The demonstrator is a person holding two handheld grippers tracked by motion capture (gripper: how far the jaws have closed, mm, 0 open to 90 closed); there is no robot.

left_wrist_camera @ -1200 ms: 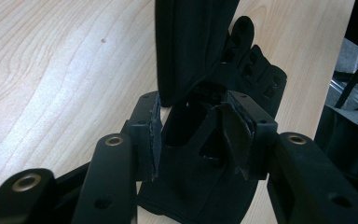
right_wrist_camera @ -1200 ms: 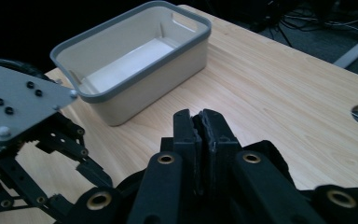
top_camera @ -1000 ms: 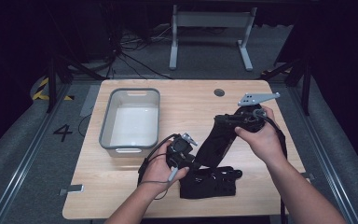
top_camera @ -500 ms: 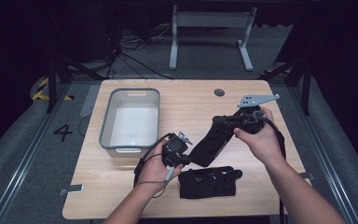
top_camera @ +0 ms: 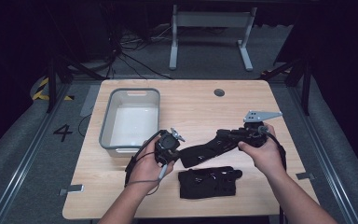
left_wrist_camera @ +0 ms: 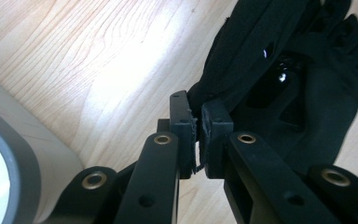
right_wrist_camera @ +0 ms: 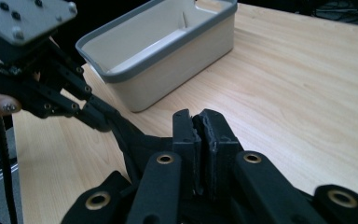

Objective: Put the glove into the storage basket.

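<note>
A black glove (top_camera: 206, 149) stretches across the wooden table (top_camera: 205, 105) between my two grippers. My left gripper (top_camera: 180, 155) has just been closing and is now shut on the glove's lower edge. In the left gripper view, the pads (left_wrist_camera: 184, 122) pinch that edge, and the rest of the glove (left_wrist_camera: 284, 79) spreads to the right. My right gripper (top_camera: 224, 137) is shut on the glove's other end, and black cloth (right_wrist_camera: 142, 140) is clamped between its pads (right_wrist_camera: 214, 130). The left gripper (right_wrist_camera: 98, 120) grips the far end there. A second black glove (top_camera: 207, 182) lies flat near the front edge.
A grey-rimmed white bin (top_camera: 106, 130) stands empty at the table's left, close behind my left hand; in the right gripper view the bin (right_wrist_camera: 168, 70) stands beyond the glove. A round grommet hole (top_camera: 219, 92) sits near the table's far edge.
My right hand has come down, lowering its end of the glove toward the table. The glove's lower end now lies clear of the second glove. My left gripper has closed on that end.
</note>
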